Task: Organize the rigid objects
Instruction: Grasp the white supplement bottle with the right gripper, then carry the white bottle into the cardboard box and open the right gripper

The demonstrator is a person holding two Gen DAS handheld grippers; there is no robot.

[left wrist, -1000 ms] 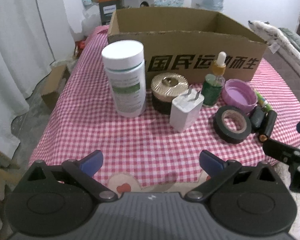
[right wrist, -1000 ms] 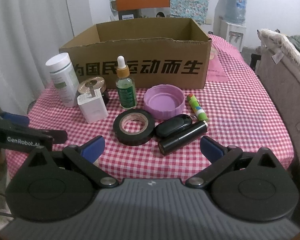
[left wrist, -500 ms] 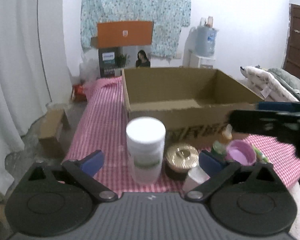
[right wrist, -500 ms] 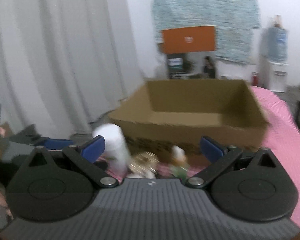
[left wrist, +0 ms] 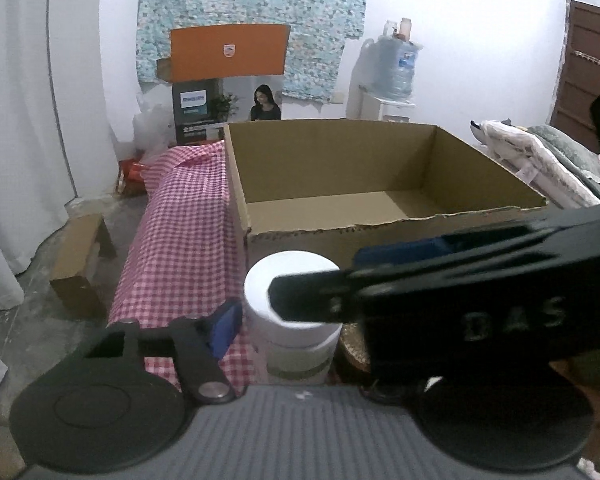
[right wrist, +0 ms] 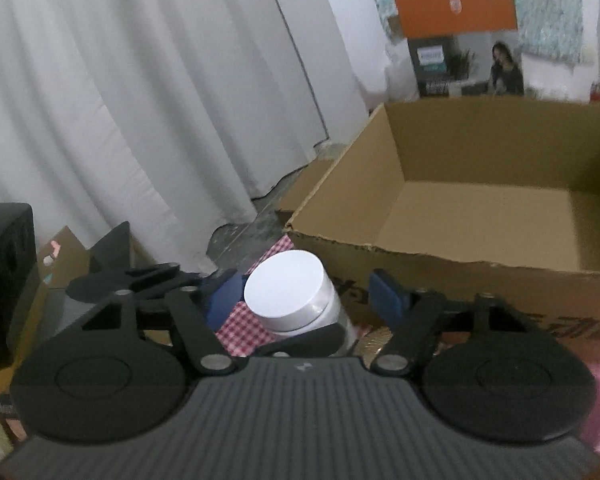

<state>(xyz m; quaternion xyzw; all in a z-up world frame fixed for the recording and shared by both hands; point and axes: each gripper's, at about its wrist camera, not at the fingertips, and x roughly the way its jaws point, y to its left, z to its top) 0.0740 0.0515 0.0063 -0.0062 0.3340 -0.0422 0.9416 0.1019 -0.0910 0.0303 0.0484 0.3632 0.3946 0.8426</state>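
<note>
One white-capped bottle (right wrist: 290, 294) stands on the red-checked tablecloth (left wrist: 180, 236) at lower centre of both views, just before one open cardboard box (left wrist: 380, 184), between the closing, not yet touching jaws of both the left gripper (left wrist: 296, 320) and the right gripper (right wrist: 304, 292). In the left view the right gripper crosses from the right, marked "DAS", hiding the bottle's right side and most of a gold-lidded jar (left wrist: 352, 346). Behind, at upper centre, one orange-topped carton (left wrist: 228, 80) reads "PHILIPS", with one water jug (left wrist: 394, 64) to its right.
</note>
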